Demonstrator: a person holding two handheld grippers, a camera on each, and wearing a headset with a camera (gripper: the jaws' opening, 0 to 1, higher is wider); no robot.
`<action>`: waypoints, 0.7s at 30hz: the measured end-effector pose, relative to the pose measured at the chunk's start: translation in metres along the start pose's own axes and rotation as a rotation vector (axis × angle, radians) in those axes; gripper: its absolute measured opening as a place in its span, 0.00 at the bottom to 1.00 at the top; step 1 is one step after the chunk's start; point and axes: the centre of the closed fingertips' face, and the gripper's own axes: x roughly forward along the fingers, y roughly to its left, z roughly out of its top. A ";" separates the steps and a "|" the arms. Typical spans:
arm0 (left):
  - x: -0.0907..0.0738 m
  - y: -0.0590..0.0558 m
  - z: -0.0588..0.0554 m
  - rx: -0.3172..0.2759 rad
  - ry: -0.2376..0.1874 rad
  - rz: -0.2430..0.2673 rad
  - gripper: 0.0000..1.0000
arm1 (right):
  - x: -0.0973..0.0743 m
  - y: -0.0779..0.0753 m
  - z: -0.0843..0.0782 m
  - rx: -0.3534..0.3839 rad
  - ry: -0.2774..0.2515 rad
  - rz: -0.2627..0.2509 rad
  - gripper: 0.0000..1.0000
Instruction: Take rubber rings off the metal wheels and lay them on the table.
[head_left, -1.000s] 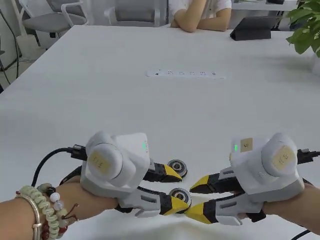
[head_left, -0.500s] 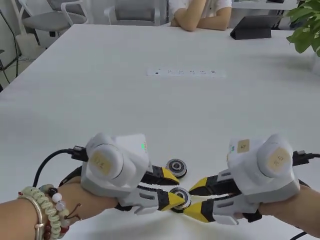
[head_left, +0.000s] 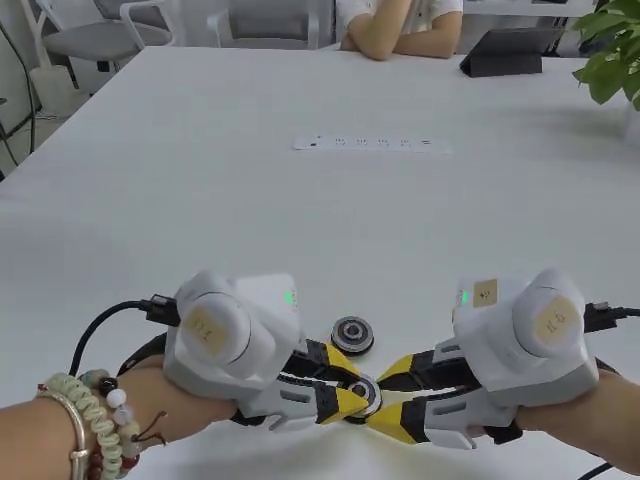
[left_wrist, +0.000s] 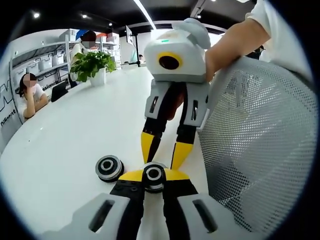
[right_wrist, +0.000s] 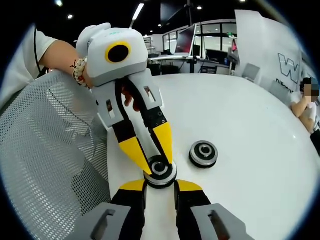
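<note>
Near the counter's (head_left: 300, 230) edge, my left fingers (head_left: 338, 360) clamp the wheel (head_left: 362, 390), right fingers (head_left: 400, 372) narrow on its ring (right_wrist: 171, 178): hold firm, peel outward, slowly.

White power strip (head_left: 370, 146) lying flat, dark tablet (head_left: 510, 55) propped beyond, leafy plant (head_left: 615, 55) at right, grey chair (head_left: 270, 22), seated person (head_left: 400, 30) opposite.

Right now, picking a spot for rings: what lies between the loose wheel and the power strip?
Bare white table, as the head view shows.
</note>
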 end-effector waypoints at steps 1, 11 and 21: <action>0.000 0.000 0.000 0.000 -0.001 0.000 0.08 | 0.000 0.000 0.000 0.000 0.000 0.001 0.19; 0.000 0.000 0.000 0.002 -0.005 0.003 0.08 | -0.002 0.000 -0.001 0.021 0.001 0.010 0.16; 0.000 0.001 0.000 -0.021 -0.013 0.005 0.08 | -0.002 -0.002 -0.006 0.035 0.018 0.009 0.05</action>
